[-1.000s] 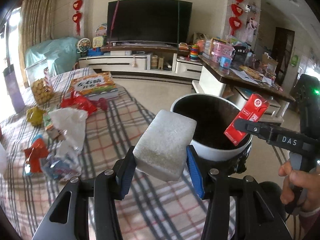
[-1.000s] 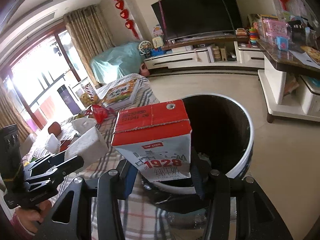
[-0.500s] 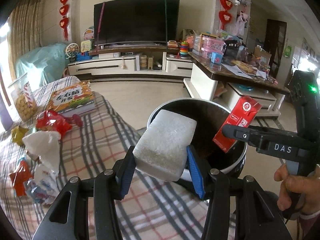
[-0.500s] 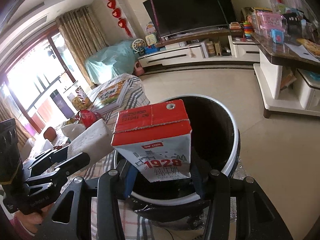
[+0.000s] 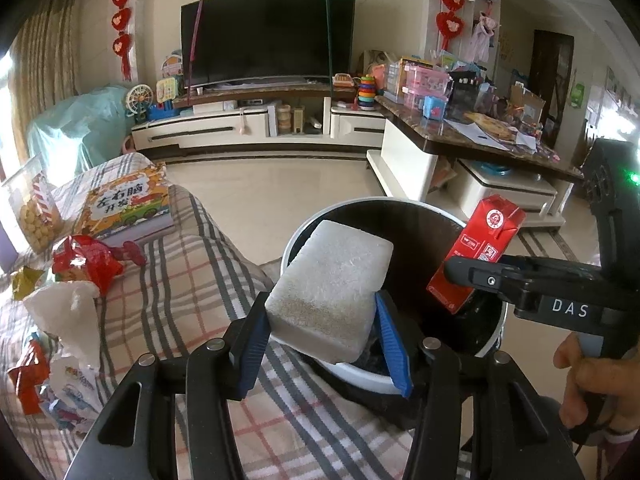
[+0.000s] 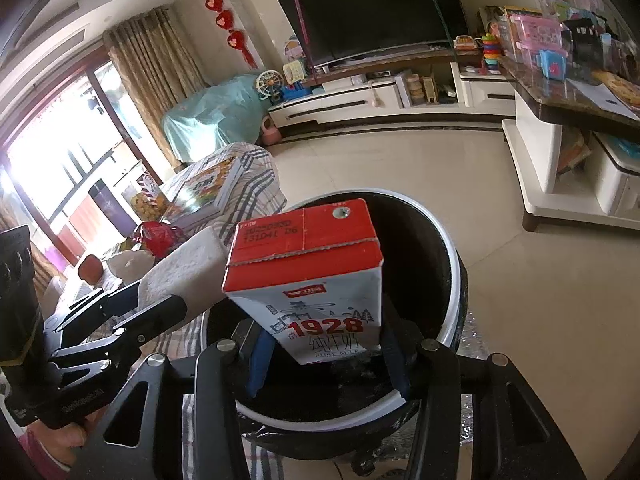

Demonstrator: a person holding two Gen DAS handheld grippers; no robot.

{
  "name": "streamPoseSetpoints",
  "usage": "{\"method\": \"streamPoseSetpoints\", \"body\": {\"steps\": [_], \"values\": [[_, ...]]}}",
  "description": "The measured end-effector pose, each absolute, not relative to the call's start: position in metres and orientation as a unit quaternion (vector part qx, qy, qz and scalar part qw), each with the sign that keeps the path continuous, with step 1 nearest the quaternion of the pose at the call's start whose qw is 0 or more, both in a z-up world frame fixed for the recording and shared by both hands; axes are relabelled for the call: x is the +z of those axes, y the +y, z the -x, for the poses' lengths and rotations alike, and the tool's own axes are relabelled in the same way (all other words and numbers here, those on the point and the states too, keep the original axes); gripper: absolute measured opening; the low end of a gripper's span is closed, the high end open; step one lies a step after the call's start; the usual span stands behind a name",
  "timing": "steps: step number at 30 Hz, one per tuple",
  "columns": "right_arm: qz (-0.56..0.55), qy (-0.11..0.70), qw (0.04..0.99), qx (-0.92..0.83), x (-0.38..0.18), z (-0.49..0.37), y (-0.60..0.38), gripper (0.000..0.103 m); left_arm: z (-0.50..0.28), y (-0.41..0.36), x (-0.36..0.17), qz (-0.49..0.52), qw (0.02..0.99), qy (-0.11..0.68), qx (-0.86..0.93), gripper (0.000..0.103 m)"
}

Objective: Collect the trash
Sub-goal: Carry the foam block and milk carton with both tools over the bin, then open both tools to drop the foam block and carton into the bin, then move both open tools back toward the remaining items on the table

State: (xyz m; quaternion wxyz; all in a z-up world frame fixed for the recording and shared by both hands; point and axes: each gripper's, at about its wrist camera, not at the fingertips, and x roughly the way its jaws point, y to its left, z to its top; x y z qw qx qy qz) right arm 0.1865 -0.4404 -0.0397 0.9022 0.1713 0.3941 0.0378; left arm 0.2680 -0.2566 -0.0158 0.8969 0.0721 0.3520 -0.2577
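A plaid cloth [image 5: 168, 292] is covering the table in a tiled living room. The left gripper [image 5: 324, 344], jaws just easing wider, is cradling a grainy white foam block [image 5: 332, 284]; the right gripper [image 6: 324, 354] is clamping a glossy milk carton [image 6: 316, 280] over the round bin [image 6: 454, 264], at twelve o'clock.

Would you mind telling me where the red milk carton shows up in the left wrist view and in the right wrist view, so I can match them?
Left wrist view: the red milk carton is at right of centre, seen side-on in the right gripper, over the trash bin.
Right wrist view: the carton fills the centre foreground, clamped upright between the blue pads.
Shared landmark: the television on the far wall.
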Motion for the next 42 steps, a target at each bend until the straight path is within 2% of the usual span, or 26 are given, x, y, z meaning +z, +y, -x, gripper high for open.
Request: {"method": "streamPoseSetpoints", "body": {"steps": [6, 8, 10, 15, 20, 42], "values": [[-0.170, 0.401, 0.900, 0.026, -0.041, -0.190, -0.446, 0.053, -0.275, -0.262, -0.018, -0.065, 0.894, 0.360, -0.258, 0.061], [-0.171, 0.399, 0.901, 0.020, -0.041, -0.189, -0.448, 0.066, -0.274, -0.260, -0.017, -0.060, 0.895, 0.360, -0.257, 0.069], [-0.177, 0.393, 0.902, 0.019, -0.039, -0.186, -0.450, 0.070, -0.271, -0.256, -0.017, -0.055, 0.896, 0.358, -0.255, 0.075], [-0.189, 0.381, 0.905, 0.015, -0.035, -0.177, -0.446, 0.076, -0.262, -0.240, -0.021, -0.042, 0.897, 0.366, -0.244, 0.075], [-0.188, 0.371, 0.909, 0.020, -0.031, -0.168, -0.429, 0.088, -0.247, -0.211, -0.026, -0.028, 0.902, 0.372, -0.219, 0.075], [-0.159, 0.389, 0.899, 0.121, -0.035, -0.158, -0.303, 0.091, -0.169, -0.073, -0.023, 0.044, 0.918, 0.379, -0.106, 0.075]]}}
